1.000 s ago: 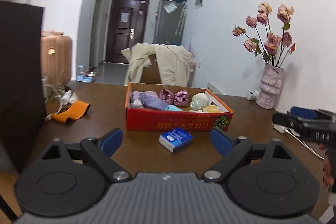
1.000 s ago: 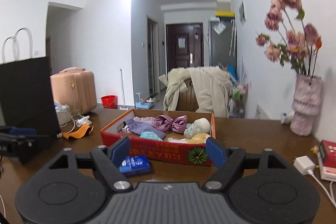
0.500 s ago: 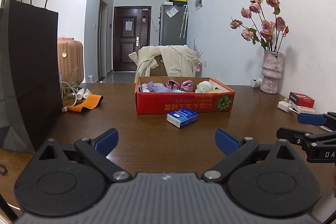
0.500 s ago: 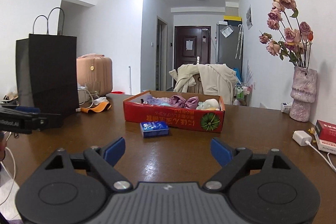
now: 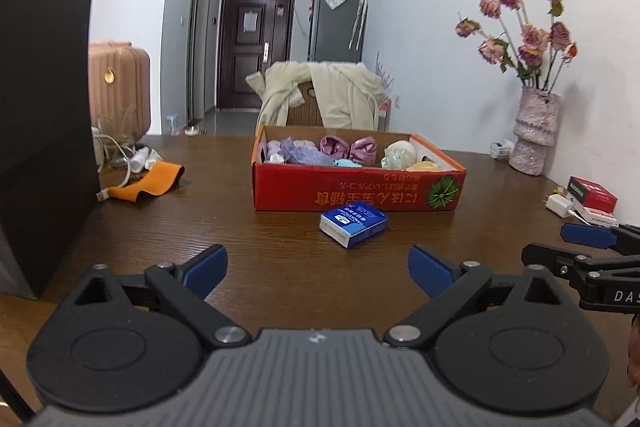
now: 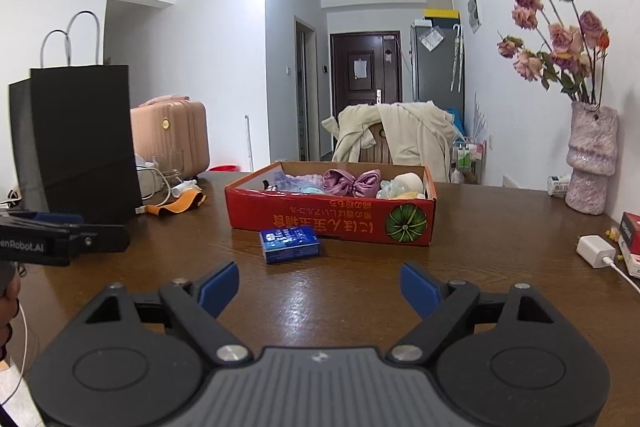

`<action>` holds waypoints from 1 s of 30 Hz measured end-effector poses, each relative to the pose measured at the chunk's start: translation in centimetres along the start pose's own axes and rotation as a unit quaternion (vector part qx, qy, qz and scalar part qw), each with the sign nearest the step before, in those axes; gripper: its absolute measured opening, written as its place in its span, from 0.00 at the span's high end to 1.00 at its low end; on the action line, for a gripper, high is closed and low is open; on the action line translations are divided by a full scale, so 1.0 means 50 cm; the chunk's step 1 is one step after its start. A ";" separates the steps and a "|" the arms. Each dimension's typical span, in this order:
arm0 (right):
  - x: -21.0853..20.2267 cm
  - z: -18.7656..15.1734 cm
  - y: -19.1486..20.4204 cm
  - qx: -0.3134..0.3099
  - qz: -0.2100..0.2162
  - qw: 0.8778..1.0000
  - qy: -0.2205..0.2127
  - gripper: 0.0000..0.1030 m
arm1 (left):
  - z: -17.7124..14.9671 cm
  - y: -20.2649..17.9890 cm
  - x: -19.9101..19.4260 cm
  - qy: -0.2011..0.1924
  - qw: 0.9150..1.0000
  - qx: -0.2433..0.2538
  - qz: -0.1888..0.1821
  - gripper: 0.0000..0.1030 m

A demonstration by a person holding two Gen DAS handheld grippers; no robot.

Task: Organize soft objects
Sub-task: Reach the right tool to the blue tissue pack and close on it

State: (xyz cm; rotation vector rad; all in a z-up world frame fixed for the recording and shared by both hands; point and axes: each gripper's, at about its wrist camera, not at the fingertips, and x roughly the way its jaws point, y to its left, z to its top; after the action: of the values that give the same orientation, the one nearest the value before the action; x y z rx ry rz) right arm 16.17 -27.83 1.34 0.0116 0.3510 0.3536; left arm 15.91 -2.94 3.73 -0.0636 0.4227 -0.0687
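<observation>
Holding both tools low over the wooden worktop (image 5: 280,259), you have nothing between either pair of fingers. Left gripper (image 5: 318,269): fingers spread wide and empty, having just closed a little. Right gripper (image 6: 320,287): also spread and empty, likewise just eased inward.

Red cardboard box (image 5: 356,193) sits mid-worktop, ahead of both tools and well apart from them. Soft items lie inside: a purple satin bow (image 5: 349,149), lilac cloth (image 5: 294,153), a pale round plush (image 5: 400,155). The near wall cuts off their lower parts; the yellowish and turquoise bits behind it are too hidden to name.

Blue packet (image 5: 354,223) lies on the worktop just in front of the box; its print is unreadable.

Black paper bag (image 6: 76,143) stands at the left and blocks what is behind it. Orange cloth strip (image 5: 148,183) with a white cable lies beside it. Vase of dried roses (image 6: 592,159) stands by the right wall.

Your hands are cropped at the frame edges.
</observation>
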 end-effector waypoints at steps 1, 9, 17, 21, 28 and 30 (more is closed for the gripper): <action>0.018 0.005 -0.007 0.004 0.000 1.000 0.007 0.19 | 0.006 0.000 0.018 0.006 1.000 -0.002 0.001 0.10; 0.160 0.038 -0.042 0.026 0.014 0.999 0.046 0.33 | 0.049 0.005 0.183 0.064 0.998 -0.027 -0.006 0.30; 0.360 0.076 -0.055 0.050 0.063 0.991 0.104 0.53 | 0.075 0.007 0.352 0.128 0.989 -0.072 -0.032 0.57; 0.448 0.083 -0.061 0.066 0.080 0.987 0.120 0.56 | 0.070 0.017 0.413 0.155 0.982 -0.094 -0.046 0.72; 0.520 0.064 -0.064 0.099 0.123 0.977 0.143 0.74 | 0.076 0.058 0.436 0.131 0.984 -0.104 -0.054 0.77; 0.521 0.058 -0.066 0.113 0.135 0.974 0.143 0.75 | 0.076 0.060 0.443 0.130 0.983 -0.112 -0.058 0.77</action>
State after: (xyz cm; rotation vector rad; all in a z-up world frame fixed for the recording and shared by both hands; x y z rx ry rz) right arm 41.15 -21.90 -4.87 0.2358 0.6766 0.5850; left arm 37.79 -1.52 -2.07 -0.3031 0.6878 -0.1456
